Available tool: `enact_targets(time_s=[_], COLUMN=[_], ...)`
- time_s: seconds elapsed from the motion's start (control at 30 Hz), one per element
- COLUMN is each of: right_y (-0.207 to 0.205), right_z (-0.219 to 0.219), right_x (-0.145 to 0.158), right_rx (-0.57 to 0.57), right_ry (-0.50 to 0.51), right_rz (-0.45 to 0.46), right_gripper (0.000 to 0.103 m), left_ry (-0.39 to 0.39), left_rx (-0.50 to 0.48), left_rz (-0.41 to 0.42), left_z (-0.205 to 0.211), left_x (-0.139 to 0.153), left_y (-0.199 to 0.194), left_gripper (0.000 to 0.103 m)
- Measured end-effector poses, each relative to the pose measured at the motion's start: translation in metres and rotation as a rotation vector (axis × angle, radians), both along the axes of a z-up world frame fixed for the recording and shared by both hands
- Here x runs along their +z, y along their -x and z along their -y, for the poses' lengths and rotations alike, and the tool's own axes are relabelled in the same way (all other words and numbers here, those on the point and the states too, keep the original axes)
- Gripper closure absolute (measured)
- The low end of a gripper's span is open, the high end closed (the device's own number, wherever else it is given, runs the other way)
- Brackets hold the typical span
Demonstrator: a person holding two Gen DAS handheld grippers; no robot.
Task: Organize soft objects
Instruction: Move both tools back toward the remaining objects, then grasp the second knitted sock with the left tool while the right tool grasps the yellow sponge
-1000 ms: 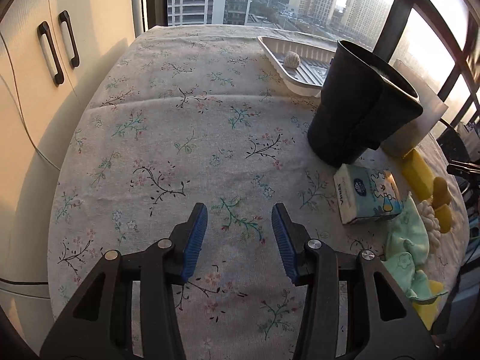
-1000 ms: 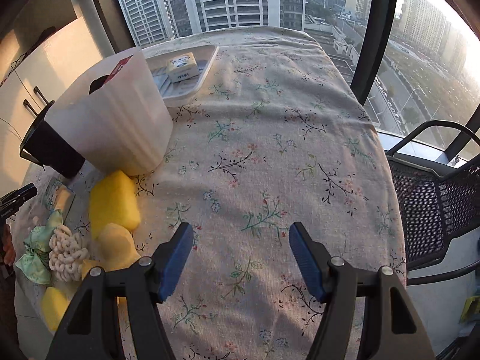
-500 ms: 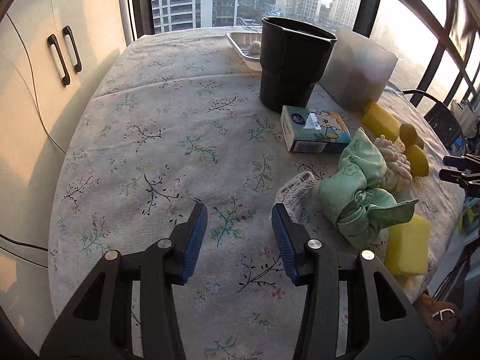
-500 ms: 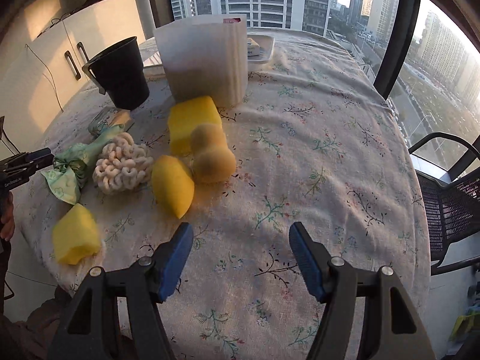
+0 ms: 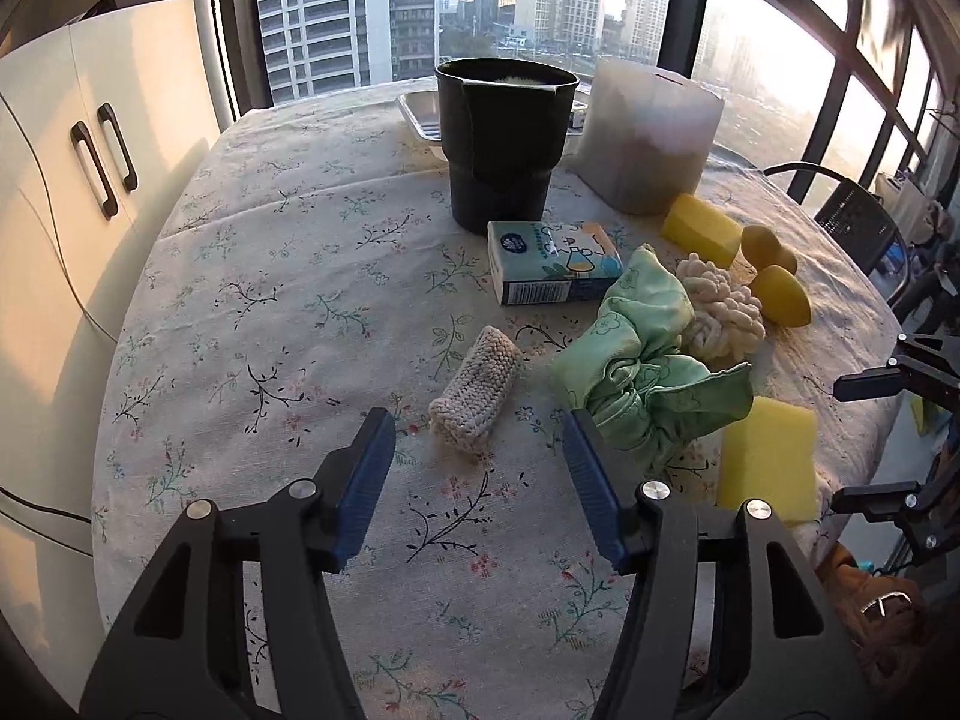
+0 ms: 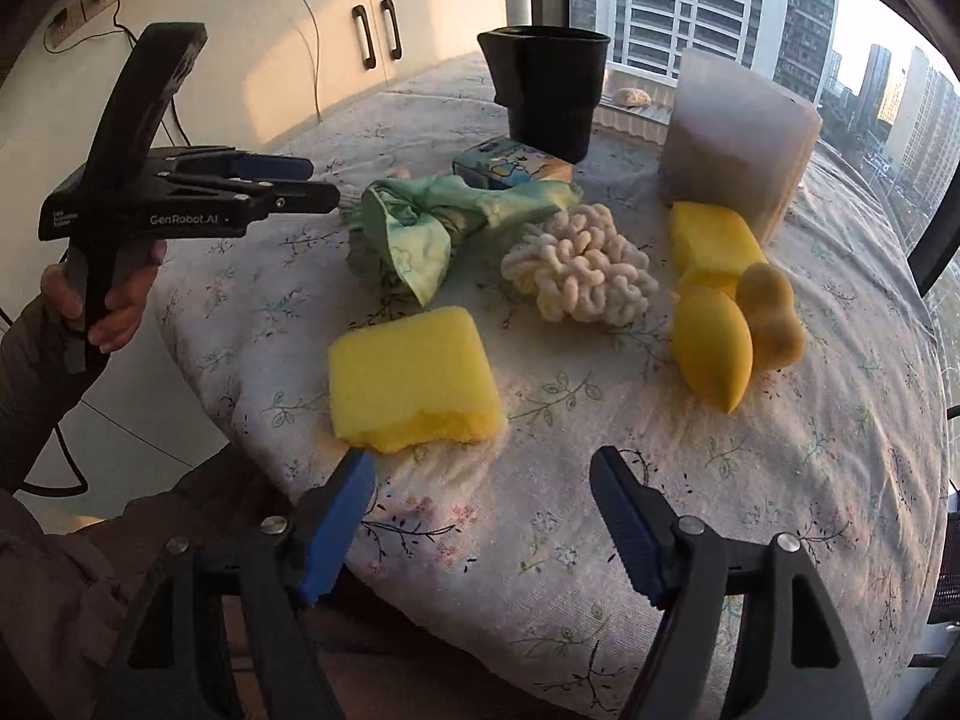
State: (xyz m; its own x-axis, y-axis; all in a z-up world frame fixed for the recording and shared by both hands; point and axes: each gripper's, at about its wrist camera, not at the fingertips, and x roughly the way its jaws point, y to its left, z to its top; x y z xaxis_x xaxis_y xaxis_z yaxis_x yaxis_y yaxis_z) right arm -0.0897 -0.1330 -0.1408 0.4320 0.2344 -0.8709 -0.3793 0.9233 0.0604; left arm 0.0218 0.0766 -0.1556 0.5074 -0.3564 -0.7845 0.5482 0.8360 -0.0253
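- Both grippers hang spread wide over the floral tablecloth [image 5: 252,276], holding and touching nothing.
- Left gripper [image 5: 478,456] sits just short of a small beige knitted roll [image 5: 477,397], which lies on the cloth in line with the gap between its blue pads.
- Right gripper [image 6: 482,495] hovers at the table's near edge, with a flat yellow sponge block [image 6: 414,381] just ahead of its left finger.
- Beyond these lie a knotted mint-green cloth [image 5: 645,360], a cream looped scrubber [image 6: 582,273] touching it, a second yellow sponge block [image 6: 711,237], a yellow egg-shaped sponge [image 6: 714,357] and a tan peanut-shaped sponge [image 6: 771,315] pressed side by side.
- A blue tissue packet [image 5: 552,264] rests in front of the black plastic bin [image 5: 504,144]; a frosted white bin [image 5: 651,138] stands beside that.
- Compared with half a second ago, both grippers have pulled back toward the table's near side, the left one now spread much wider, and the whole pile sits farther forward in each view.
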Motion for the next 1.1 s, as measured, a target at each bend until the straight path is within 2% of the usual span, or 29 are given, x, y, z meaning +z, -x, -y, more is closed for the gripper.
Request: enact_targets(time_s=[0.17,0.27,0.5,0.53,0.57,0.6,0.63,0.67,0.77,0.9,1.1], right_y=[-0.013,-0.021,-0.032,-0.033,-0.033,-0.033,-0.034,-0.033,-0.026,-0.019,-0.015], right_z=[-0.015,-0.014,-0.02,-0.021,-0.024,-0.026,-0.027,-0.028,-0.028,-0.023,-0.004], right_x=[-0.016,-0.019,-0.02,-0.019,-0.019,-0.019,-0.018,-0.017,-0.011,-0.002,0.01], right_rx=[0.017,0.011,0.008,0.011,0.017,0.025,0.039,0.045,0.041,0.034,-0.023], right_ry=[-0.011,-0.067,-0.205,-0.21,-0.214,-0.216,-0.232,-0.248,-0.238,-0.241,-0.225], right_rz=[-0.006,-0.014,-0.03,-0.027,-0.022,-0.022,-0.028,-0.03,0.002,0.03,0.057], right_gripper=[0.024,0.02,0.02,0.02,0.023,0.026,0.036,0.037,0.042,0.042,0.042], left_ry=[-0.051,-0.07,-0.033,-0.029,-0.038,-0.051,-0.048,-0.049,-0.066,-0.034,-0.018], left_rx=[-0.016,-0.025,-0.003,0.004,0.014,0.015,0.006,-0.001,-0.008,-0.034,-0.017], left_rz=[0.024,0.006,-0.047,-0.053,-0.038,-0.024,-0.02,-0.02,0.002,0.011,0.009], left_z=[0.015,0.024,0.027,0.026,0.027,0.028,0.029,0.03,0.034,0.036,0.032], left_x=[-0.01,-0.019,-0.029,-0.031,-0.031,-0.032,-0.031,-0.031,-0.03,-0.024,-0.019], left_y=[-0.012,-0.023,-0.034,-0.034,-0.033,-0.032,-0.03,-0.029,-0.023,-0.013,-0.007], left_gripper=[0.047,0.047,0.048,0.054,0.057,0.068,0.074,0.076,0.078,0.078,0.078])
